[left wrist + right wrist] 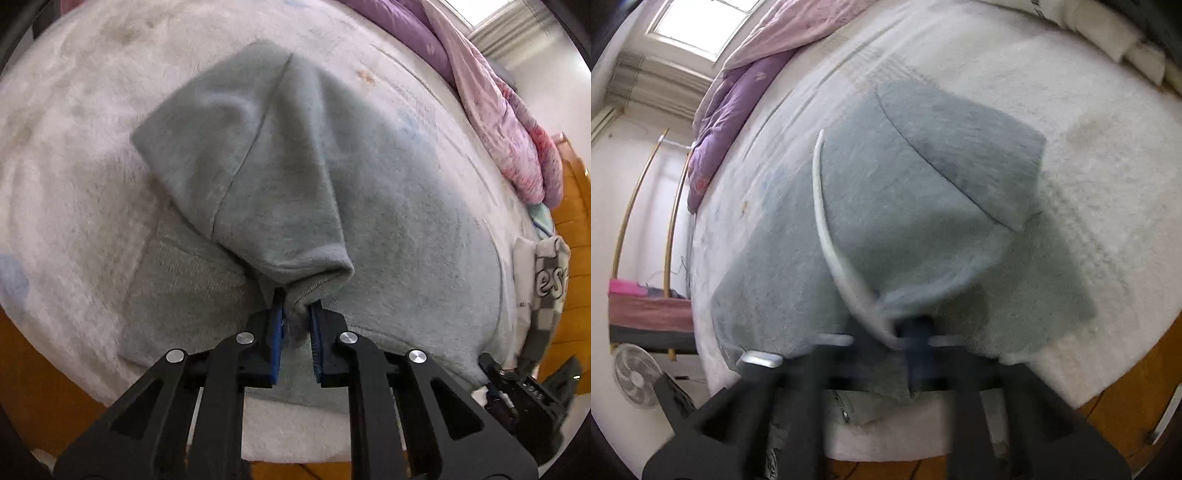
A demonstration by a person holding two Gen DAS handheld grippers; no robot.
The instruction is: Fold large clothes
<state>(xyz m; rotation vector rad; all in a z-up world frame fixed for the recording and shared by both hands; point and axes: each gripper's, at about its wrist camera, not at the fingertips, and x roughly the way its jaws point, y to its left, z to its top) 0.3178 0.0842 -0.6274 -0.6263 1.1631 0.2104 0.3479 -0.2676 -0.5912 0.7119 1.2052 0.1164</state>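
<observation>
— White fleece bed (pixel 74 155) fills the room; what lies on it?

— One grey sweatshirt (pixel 388 192), spread at the near edge, its sleeve (pixel 258 166) folded back over the body.

— And the grips?

— Left hand-held gripper (pixel 297 325) pinches the sleeve cuff between blue pads. Right hand-held gripper (pixel 908 332), blurred, is nearly closed on grey cloth beside a white drawstring (pixel 827 221).

— Around it?

— Purple-pink quilt (pixel 498 122) along the far side, a fan (pixel 635 380) on the floor.

The hoodie (pixel 280 177) is soft matt grey fleece, its cuff ribbed knit. The bedcover (pixel 74 155) is fuzzy white plush. The left gripper (pixel 297 325) is matt black plastic with shiny metal pins and ridged blue pads (pixel 277 328).
</observation>
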